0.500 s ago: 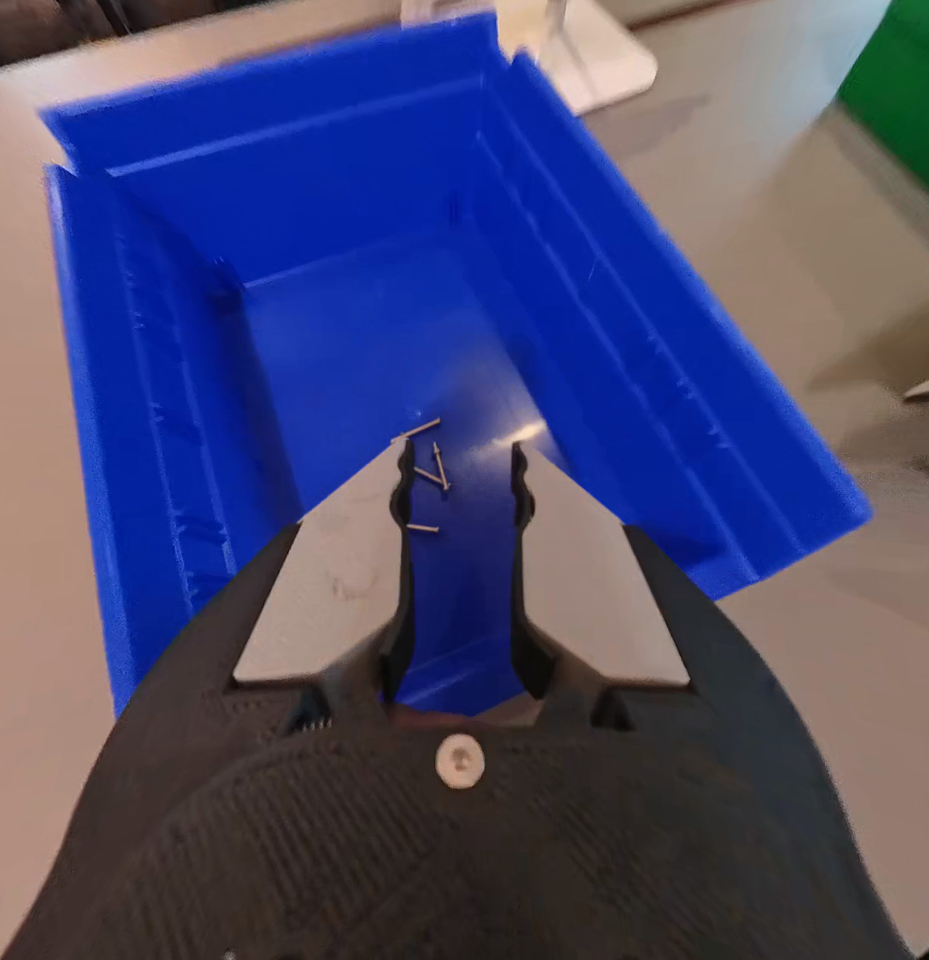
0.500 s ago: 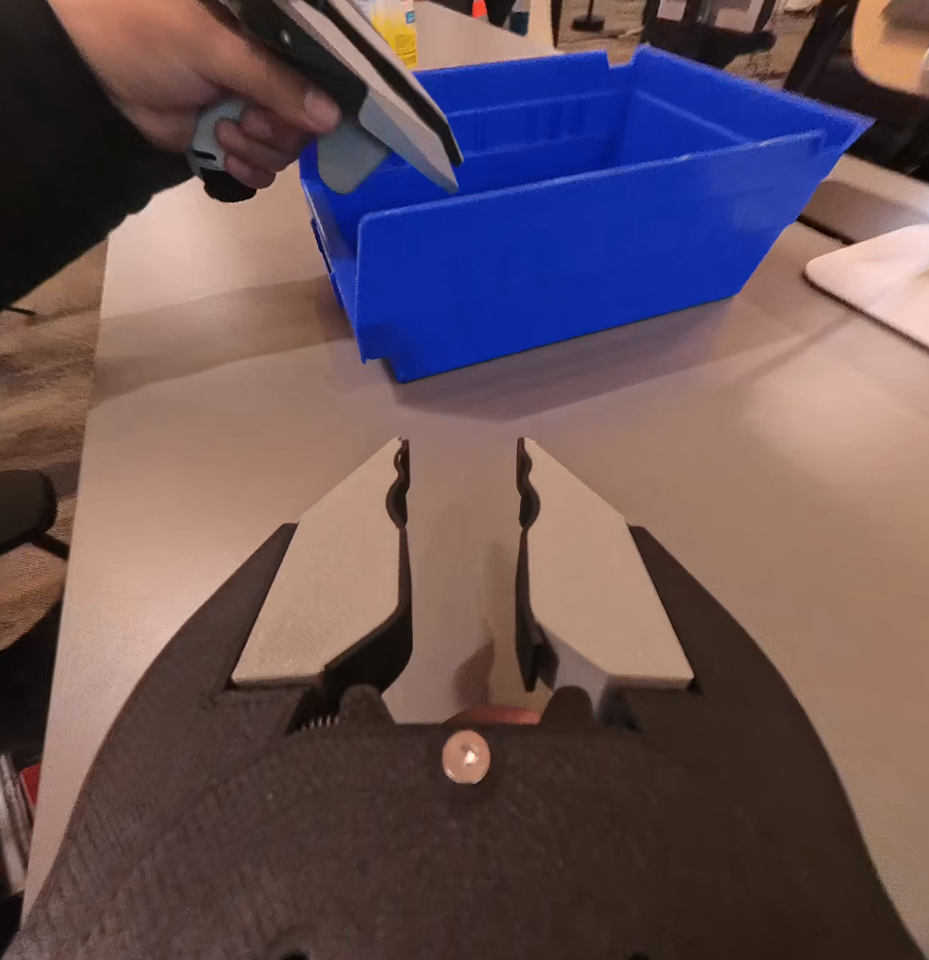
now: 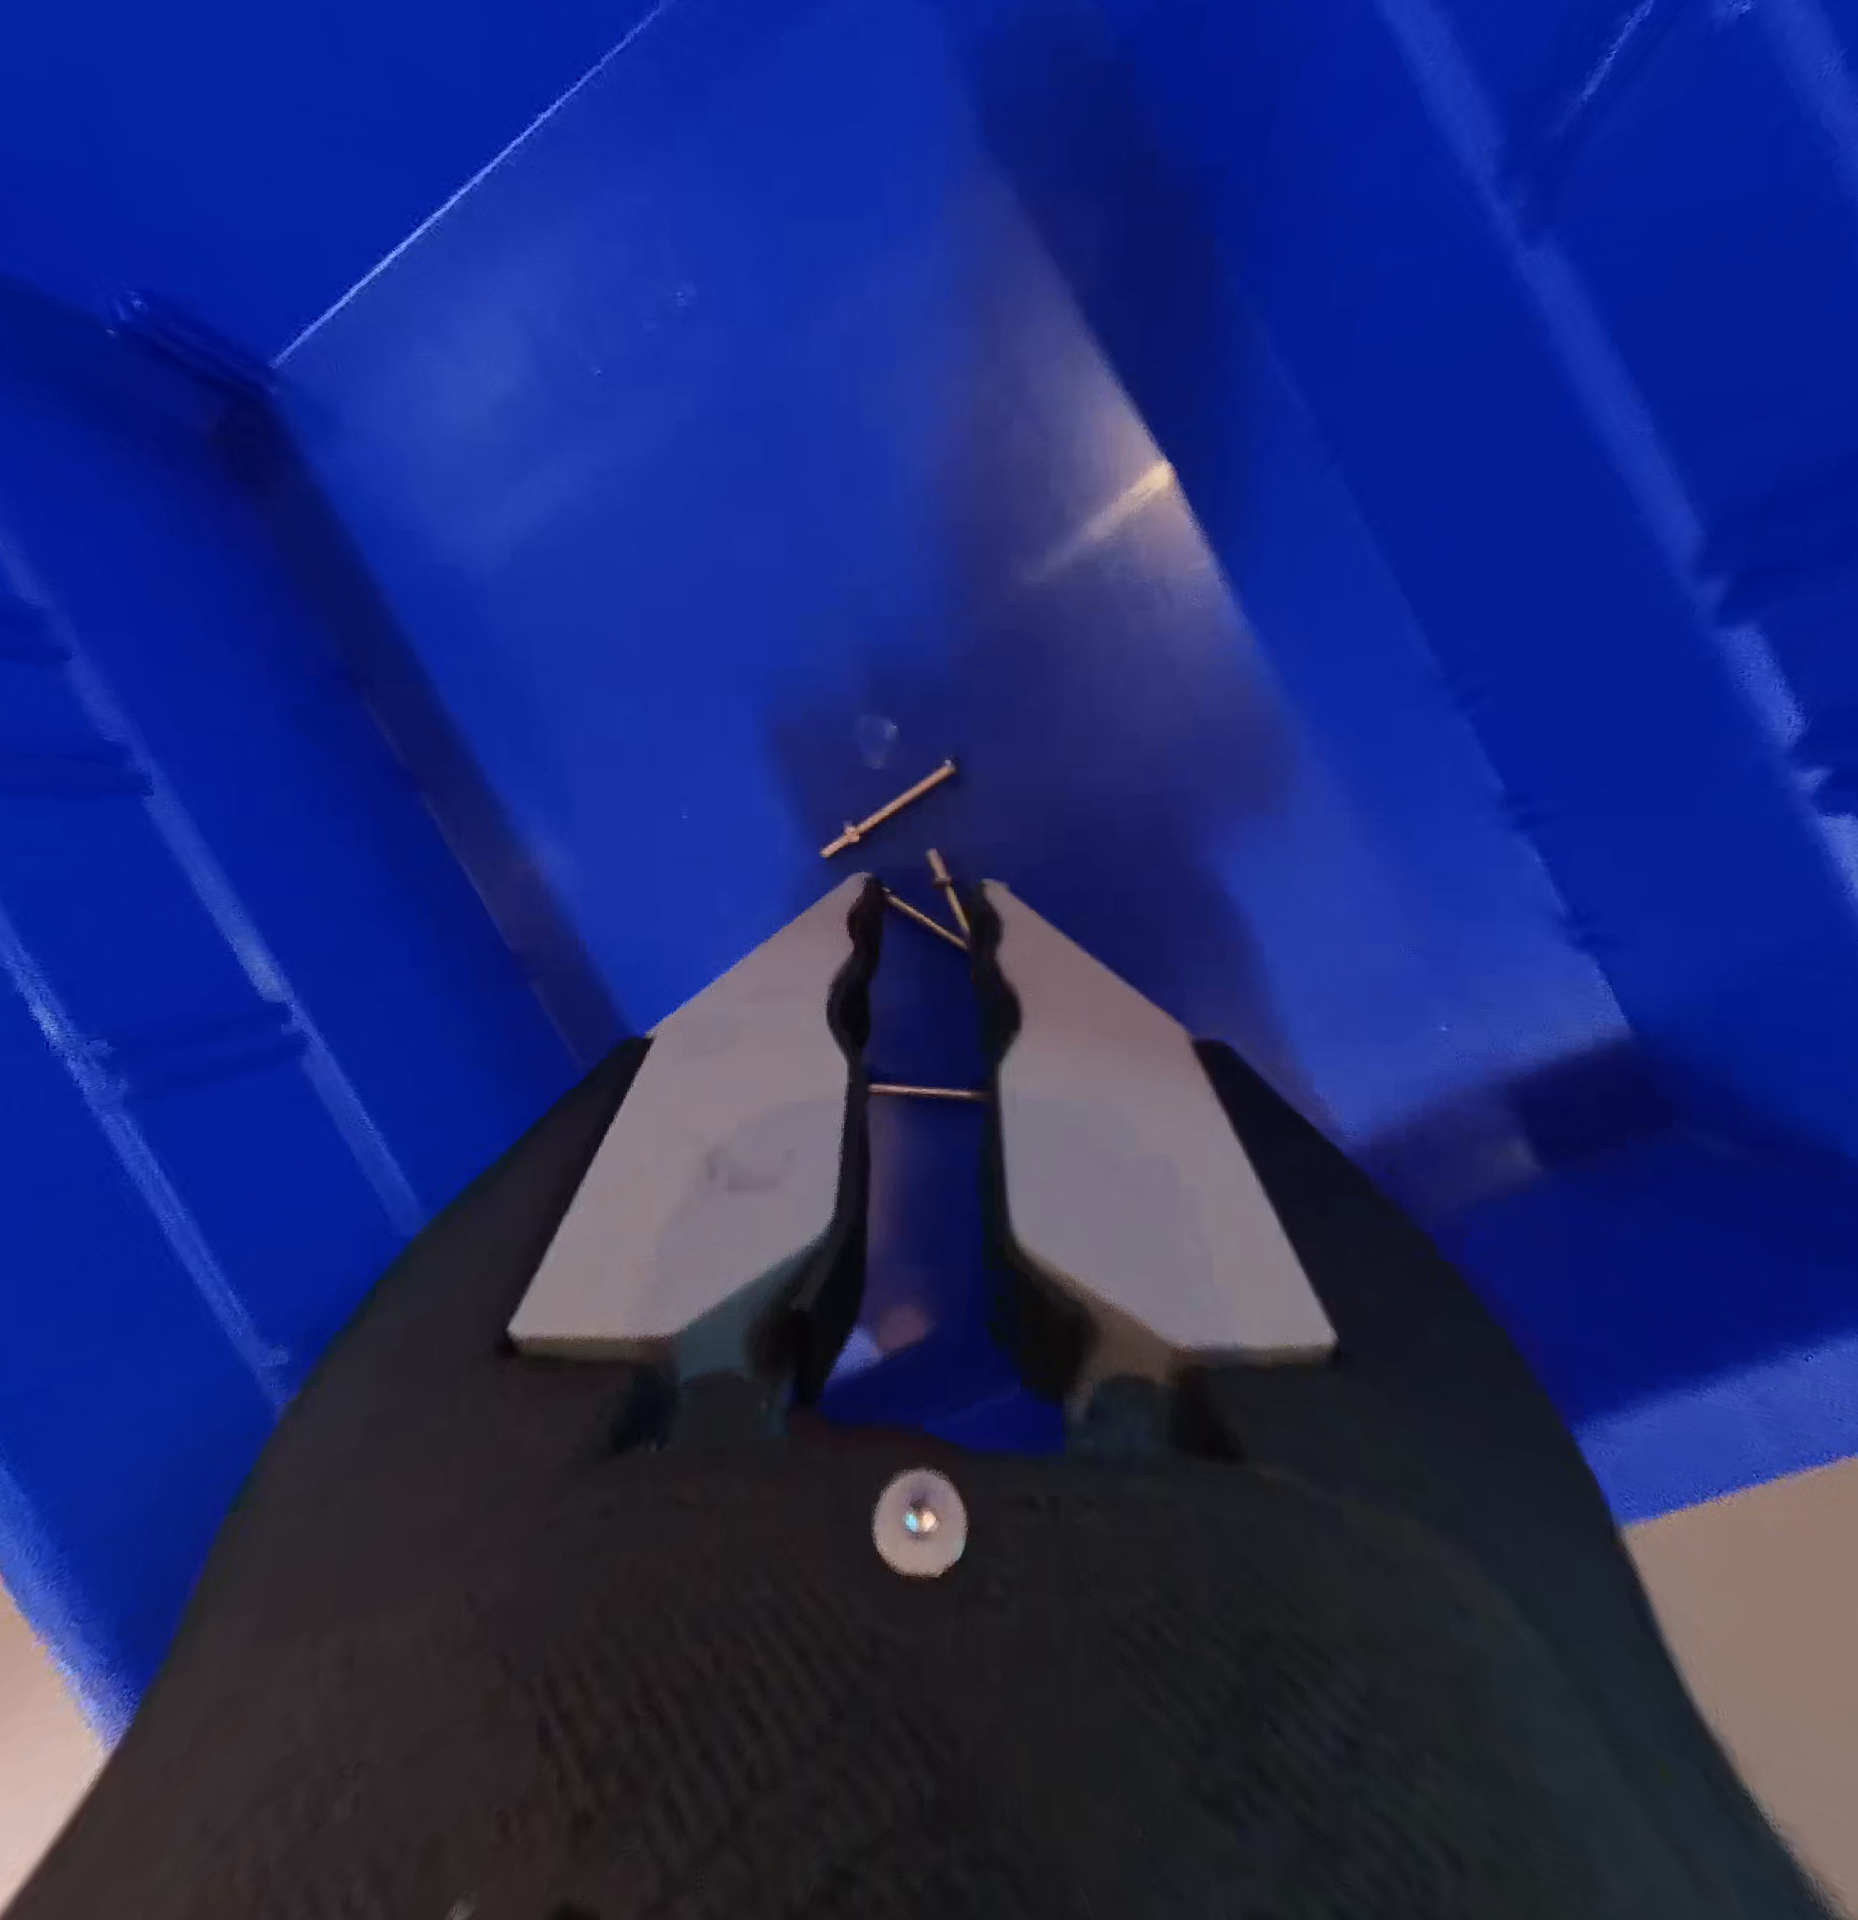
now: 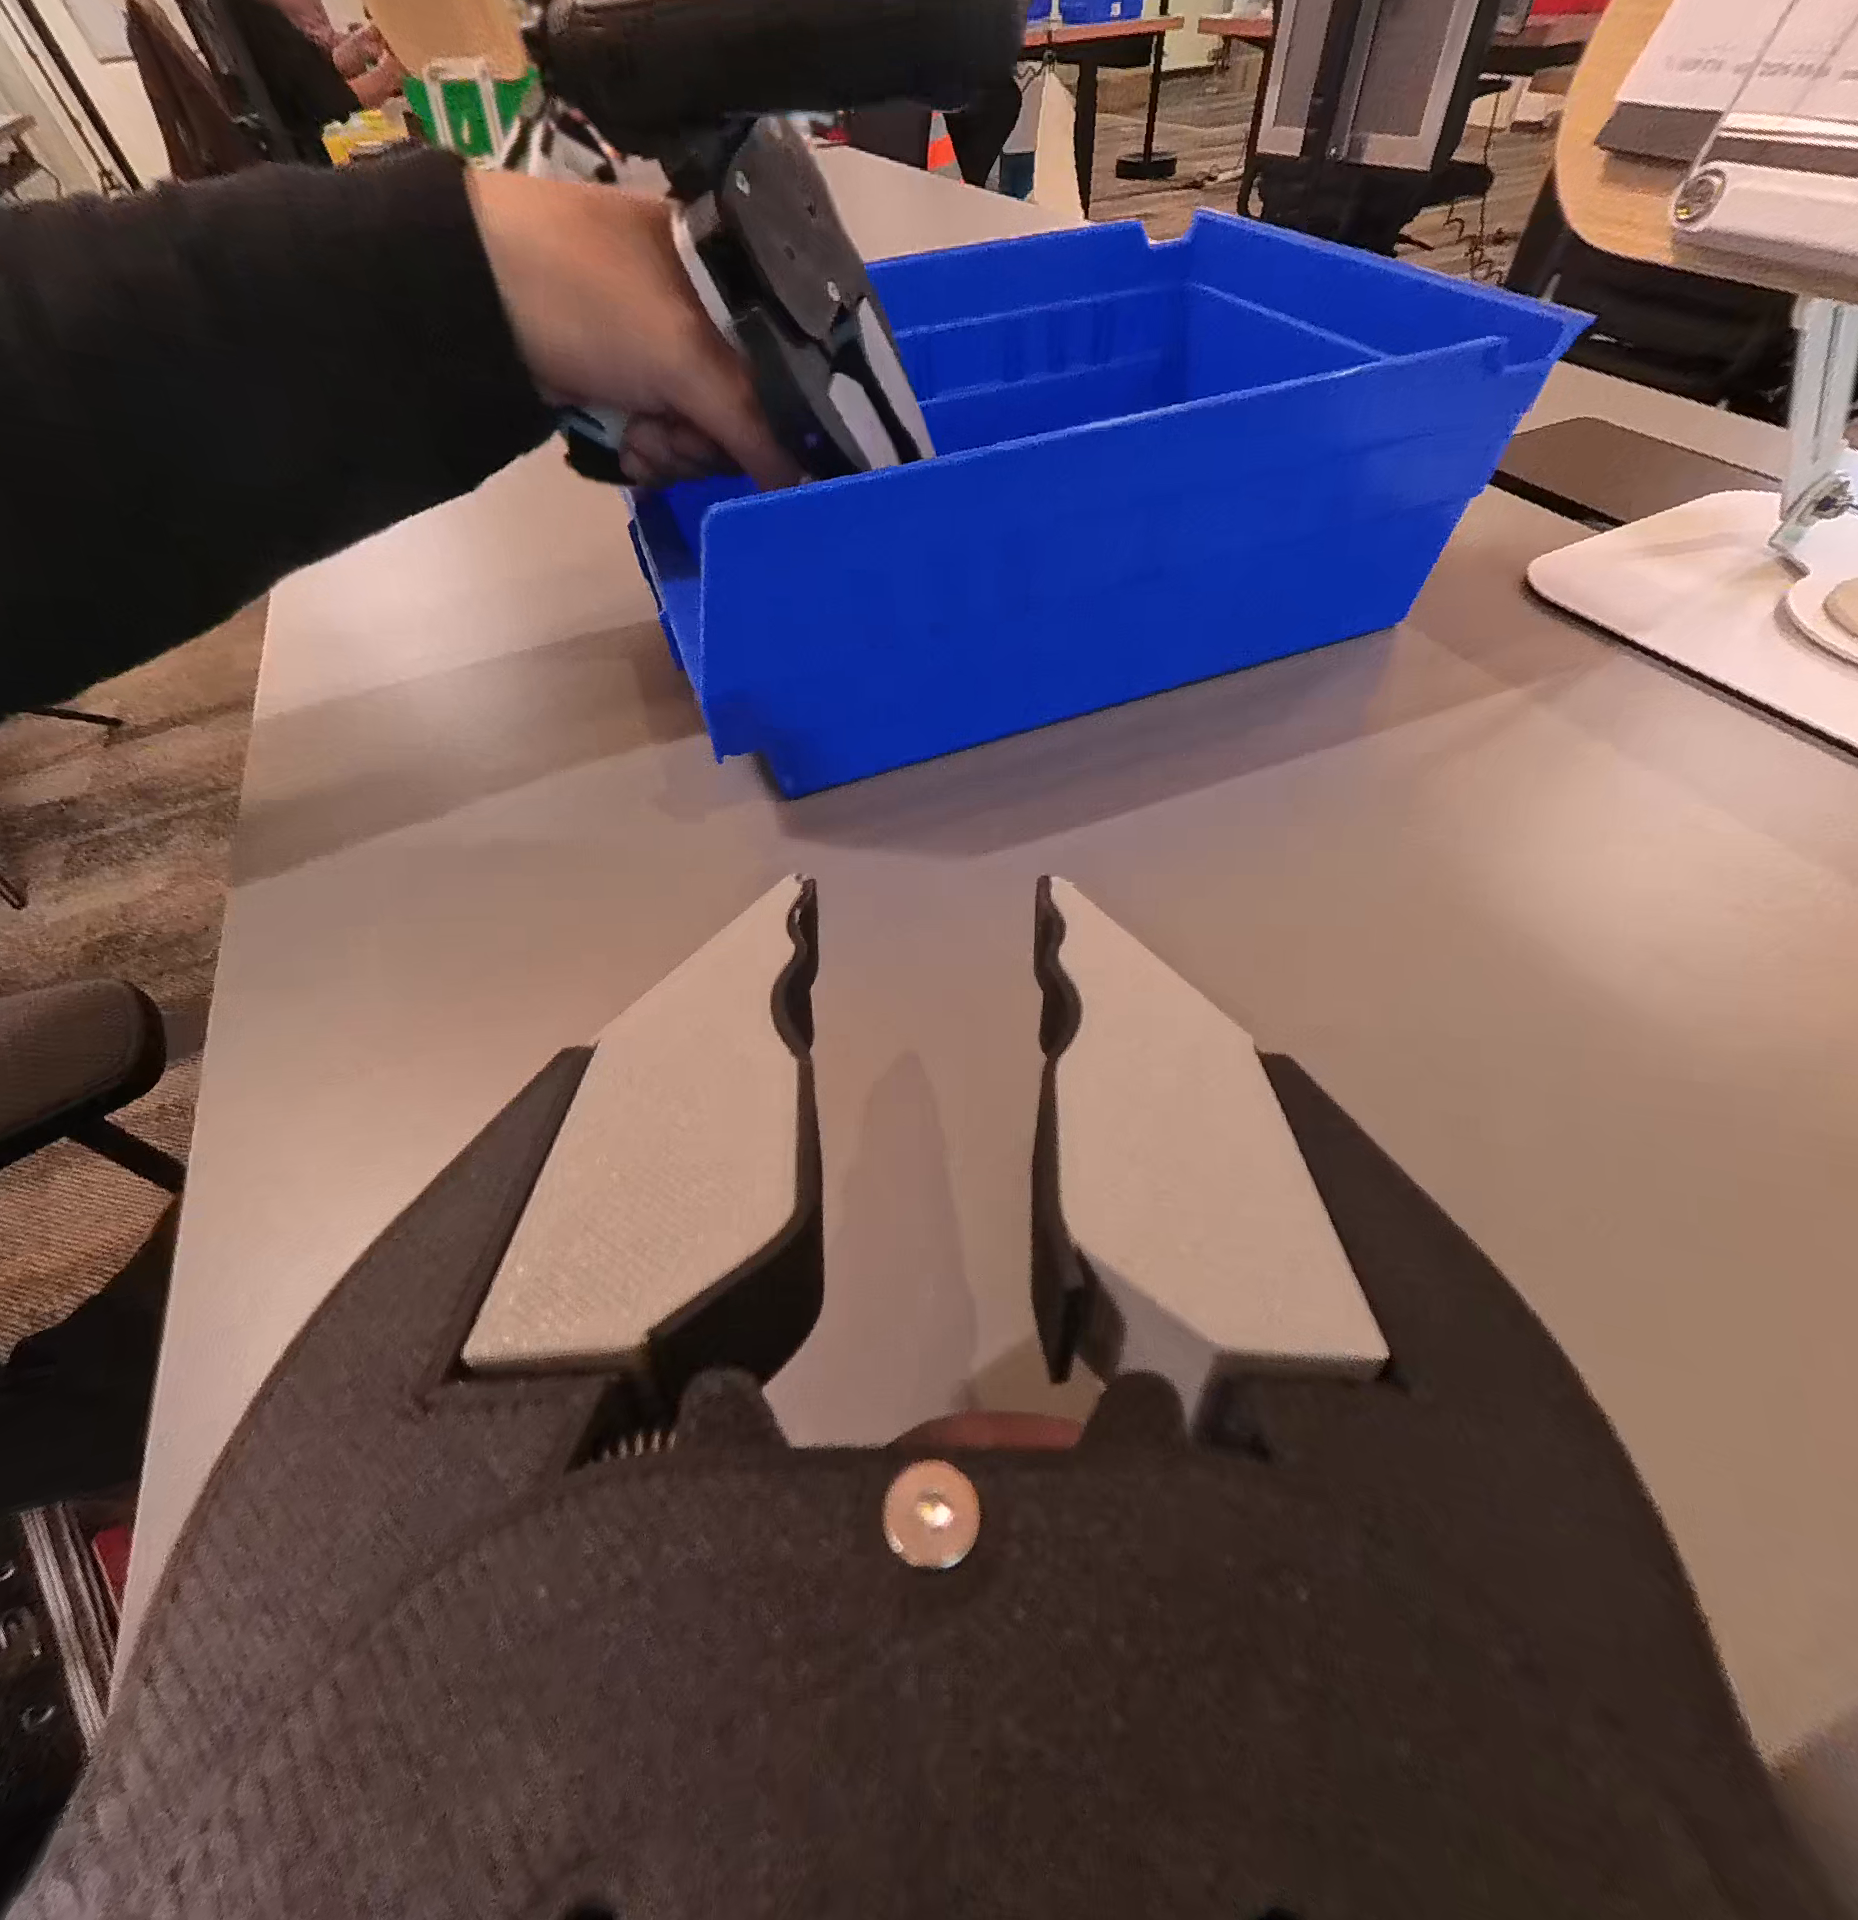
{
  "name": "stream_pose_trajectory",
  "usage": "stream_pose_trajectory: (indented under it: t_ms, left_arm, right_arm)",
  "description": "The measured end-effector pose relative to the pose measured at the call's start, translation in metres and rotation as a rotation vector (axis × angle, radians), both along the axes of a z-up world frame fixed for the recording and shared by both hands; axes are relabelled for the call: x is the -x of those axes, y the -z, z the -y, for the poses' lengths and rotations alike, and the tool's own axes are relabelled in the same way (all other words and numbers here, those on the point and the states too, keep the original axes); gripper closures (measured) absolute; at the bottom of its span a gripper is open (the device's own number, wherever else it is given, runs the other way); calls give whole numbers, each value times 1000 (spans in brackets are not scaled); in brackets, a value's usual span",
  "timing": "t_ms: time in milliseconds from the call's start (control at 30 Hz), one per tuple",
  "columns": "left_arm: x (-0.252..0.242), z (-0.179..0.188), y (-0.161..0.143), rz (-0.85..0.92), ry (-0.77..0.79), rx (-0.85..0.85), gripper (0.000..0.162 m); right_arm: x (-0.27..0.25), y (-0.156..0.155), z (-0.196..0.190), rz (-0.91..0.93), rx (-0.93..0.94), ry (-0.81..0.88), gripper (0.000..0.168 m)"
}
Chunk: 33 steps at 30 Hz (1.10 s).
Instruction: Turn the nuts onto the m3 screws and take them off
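Several thin metal screws lie on the floor of a blue bin (image 3: pixel 489 623). One screw with a nut near its end (image 3: pixel 889 808) lies just beyond my left gripper (image 3: pixel 925 896). Two more cross between its fingertips (image 3: pixel 935 904), and another (image 3: pixel 925 1091) lies across the gap farther back. My left gripper is open, narrowly, low inside the bin and holds nothing. In the right wrist view the blue bin (image 4: pixel 1060 582) stands on the table, with the left gripper (image 4: pixel 863 405) reaching down into its near-left end. My right gripper (image 4: pixel 920 899) is open and empty above the table, short of the bin.
A grey table (image 4: pixel 1424 987) carries the bin. A white stand base (image 4: pixel 1683 613) sits at the right, with a dark mat (image 4: pixel 1631 468) behind it. A hand and a black sleeve (image 4: pixel 177 416) hold the left gripper. A chair (image 4: pixel 52 1060) stands off the table's left edge. Tip to tip, the grippers are about 25 centimeters apart.
My left gripper has dropped into the bin, close over the screws, and its jaws have narrowed. My right gripper has stayed open above the table.
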<state>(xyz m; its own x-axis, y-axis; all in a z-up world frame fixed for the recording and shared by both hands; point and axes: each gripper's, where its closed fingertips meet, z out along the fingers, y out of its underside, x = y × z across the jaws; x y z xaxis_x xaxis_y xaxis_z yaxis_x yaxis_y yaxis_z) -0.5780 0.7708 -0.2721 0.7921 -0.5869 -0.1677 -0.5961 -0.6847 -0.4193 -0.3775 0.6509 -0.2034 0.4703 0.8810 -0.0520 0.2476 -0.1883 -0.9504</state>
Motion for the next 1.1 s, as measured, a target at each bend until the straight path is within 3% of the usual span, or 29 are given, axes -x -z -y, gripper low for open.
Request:
stream_pose_trajectory:
  t_ms: [167,700,800,900,1033,1100]
  left_arm:
    - [8,4,2,-63,23,-2,159]
    - [-4,15,-37,98,69,-190,161]
    - [-22,19,-60,224,94,-277,161]
    - [-51,32,-102,407,166,-401,161]
    - [-111,80,-173,881,309,-465,161]
    - [-138,101,-188,1017,370,-477,161]
  right_arm:
    - [1,-5,5,-1,-26,-5,130]
    - [-3,-4,2,-37,32,1,130]
    - [-3,-7,3,-46,27,-10,129]
    - [-4,-15,5,-80,22,-32,129]
    - [-1,-26,18,-148,49,-127,130]
    - [1,-35,24,-201,59,-172,130]
